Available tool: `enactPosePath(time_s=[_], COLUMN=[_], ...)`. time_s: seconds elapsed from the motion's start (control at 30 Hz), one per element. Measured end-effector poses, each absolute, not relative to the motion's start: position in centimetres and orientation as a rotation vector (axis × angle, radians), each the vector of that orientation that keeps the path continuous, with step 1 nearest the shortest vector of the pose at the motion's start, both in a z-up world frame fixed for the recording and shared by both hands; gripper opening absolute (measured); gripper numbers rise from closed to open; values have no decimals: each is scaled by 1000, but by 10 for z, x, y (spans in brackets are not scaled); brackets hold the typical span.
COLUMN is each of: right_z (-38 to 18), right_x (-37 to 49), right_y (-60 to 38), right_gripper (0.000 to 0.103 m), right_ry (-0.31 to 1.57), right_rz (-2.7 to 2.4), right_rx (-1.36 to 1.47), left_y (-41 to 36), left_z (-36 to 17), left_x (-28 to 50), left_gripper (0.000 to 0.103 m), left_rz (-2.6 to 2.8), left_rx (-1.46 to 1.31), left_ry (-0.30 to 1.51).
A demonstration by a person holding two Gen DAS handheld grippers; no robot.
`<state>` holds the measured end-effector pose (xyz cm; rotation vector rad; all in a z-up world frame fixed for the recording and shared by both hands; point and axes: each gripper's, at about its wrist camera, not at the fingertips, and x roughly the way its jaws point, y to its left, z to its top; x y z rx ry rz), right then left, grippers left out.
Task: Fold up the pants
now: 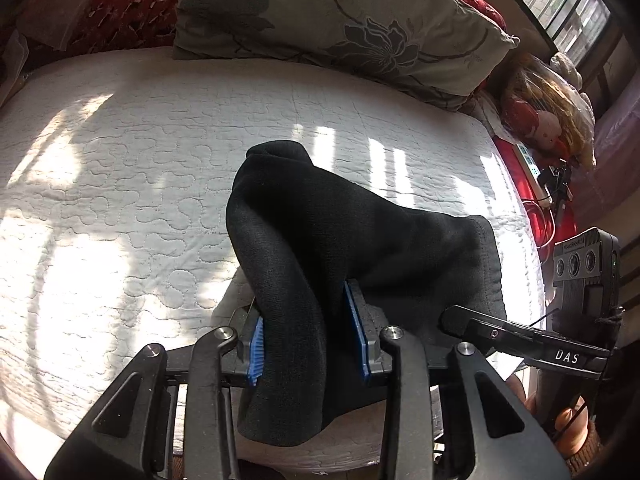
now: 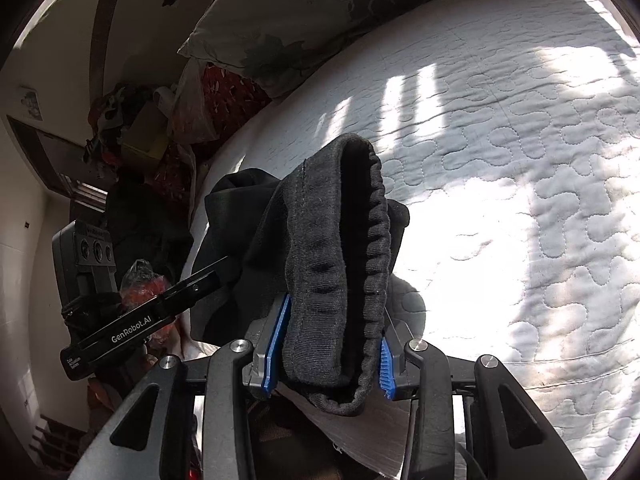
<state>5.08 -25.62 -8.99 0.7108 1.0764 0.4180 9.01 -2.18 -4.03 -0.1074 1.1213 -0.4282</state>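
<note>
The black pants (image 1: 328,232) hang bunched between both grippers above the white quilted bed (image 1: 140,160). My left gripper (image 1: 308,344) is shut on a thick fold of the pants' fabric between its blue pads (image 1: 256,352). My right gripper (image 2: 328,360) is shut on the ribbed elastic waistband of the pants (image 2: 340,264), which loops up in front of the camera. The right gripper also shows at the right of the left wrist view (image 1: 528,336), and the left gripper shows at the left of the right wrist view (image 2: 160,312). The lower legs of the pants are hidden.
A floral grey pillow (image 1: 340,20) and a red patterned cover (image 1: 120,12) lie at the head of the bed. A stuffed toy in plastic (image 1: 548,120) and a power strip (image 1: 528,160) sit beside the mattress. Cluttered items (image 2: 132,128) stand by the wall.
</note>
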Motion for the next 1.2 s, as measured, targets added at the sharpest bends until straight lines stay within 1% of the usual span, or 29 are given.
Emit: enactPosePath(time_s=[0.23, 0.57, 0.7, 0.8, 0.83, 0.87, 0.9, 0.93, 1.0, 1.13, 1.17, 1.2], right_z=[-92, -80, -91, -114, -119, -122, -121, -118, -108, -73, -66, -58], right_x=[88, 191, 221, 231, 229, 225, 221, 216, 208, 194, 186, 182], right_y=[-236, -201, -198, -202, -206, -211, -216, -220, -222, -205, -203, -199], right_gripper=[39, 40, 41, 42, 48, 54, 54, 57, 60, 61, 63, 68], right_ry=[1091, 1054, 1057, 1117, 1122, 1112, 1096, 1085, 1069, 1046, 1044, 1044], right_rz=[474, 515, 481, 400, 395, 407, 404, 396, 380, 351, 346, 341], right_rx=[728, 685, 646, 594, 593, 612, 617, 606, 566, 468, 448, 434], left_y=[9, 42, 43, 43, 45, 49, 53, 56, 65, 85, 90, 94], left_z=[-32, -20, -44, -75, -80, -80, -77, -73, -64, -44, -40, -38], left_x=[130, 234, 266, 280, 280, 278, 276, 273, 268, 251, 244, 236], left_gripper=[32, 32, 32, 33, 35, 40, 44, 44, 44, 44, 44, 44], left_rz=[-349, -208, -161, -102, -104, -112, -119, -115, -101, -18, -8, -2], left_rx=[-119, -130, -109, -39, -42, -55, -63, -63, -60, -43, -59, -70], left_ry=[1097, 1056, 1100, 1179, 1186, 1172, 1157, 1144, 1118, 1073, 1071, 1072])
